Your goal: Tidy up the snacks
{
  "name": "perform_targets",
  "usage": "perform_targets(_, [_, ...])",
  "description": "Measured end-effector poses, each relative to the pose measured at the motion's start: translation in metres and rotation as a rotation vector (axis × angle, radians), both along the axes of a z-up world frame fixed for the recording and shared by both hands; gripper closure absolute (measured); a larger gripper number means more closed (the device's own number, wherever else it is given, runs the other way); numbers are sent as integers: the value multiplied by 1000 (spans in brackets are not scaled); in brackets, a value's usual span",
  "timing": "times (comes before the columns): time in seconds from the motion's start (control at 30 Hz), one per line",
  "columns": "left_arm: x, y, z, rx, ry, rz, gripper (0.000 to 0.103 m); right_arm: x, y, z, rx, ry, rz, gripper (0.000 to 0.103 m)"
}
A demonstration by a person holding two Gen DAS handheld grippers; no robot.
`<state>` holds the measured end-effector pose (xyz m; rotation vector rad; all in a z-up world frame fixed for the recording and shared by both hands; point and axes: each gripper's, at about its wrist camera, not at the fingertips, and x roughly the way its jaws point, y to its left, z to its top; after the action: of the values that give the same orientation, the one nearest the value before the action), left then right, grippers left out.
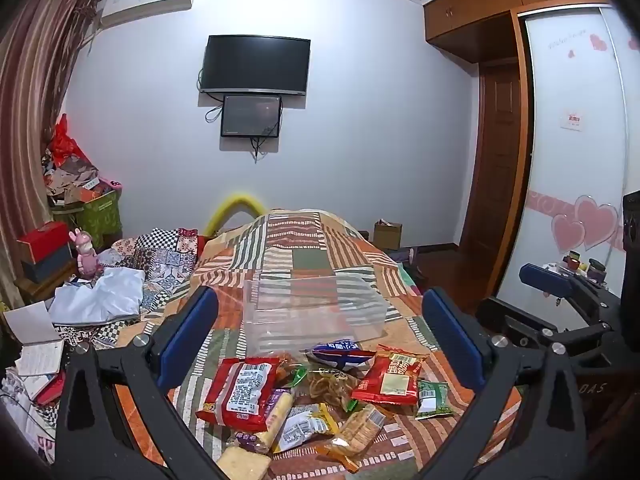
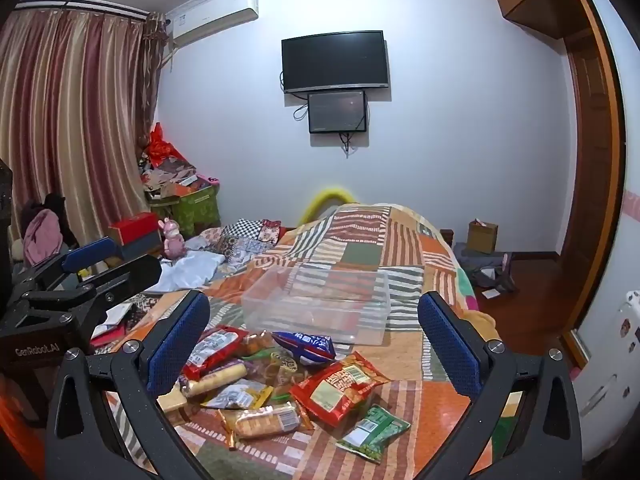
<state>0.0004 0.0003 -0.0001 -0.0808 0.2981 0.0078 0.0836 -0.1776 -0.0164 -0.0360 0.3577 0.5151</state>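
Observation:
A pile of several snack packets lies on the patchwork bedspread: a large red packet, another red packet, a blue packet, a green packet and cracker packs. Behind them stands an empty clear plastic box. My left gripper is open and empty, hovering over the pile. My right gripper is open and empty too, above the same pile, with the red packet, blue packet, green packet and clear box ahead. The right gripper shows in the left wrist view.
The left side of the bed holds crumpled clothes, notebooks and a pink toy. Boxes stack by the curtain. A TV hangs on the far wall. A wardrobe stands at the right.

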Motion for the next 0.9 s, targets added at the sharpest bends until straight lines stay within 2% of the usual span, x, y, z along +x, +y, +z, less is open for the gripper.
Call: perform_targets(0.9, [2, 0, -5, 3, -6, 6, 0, 1, -1, 1, 13, -3, 7, 0])
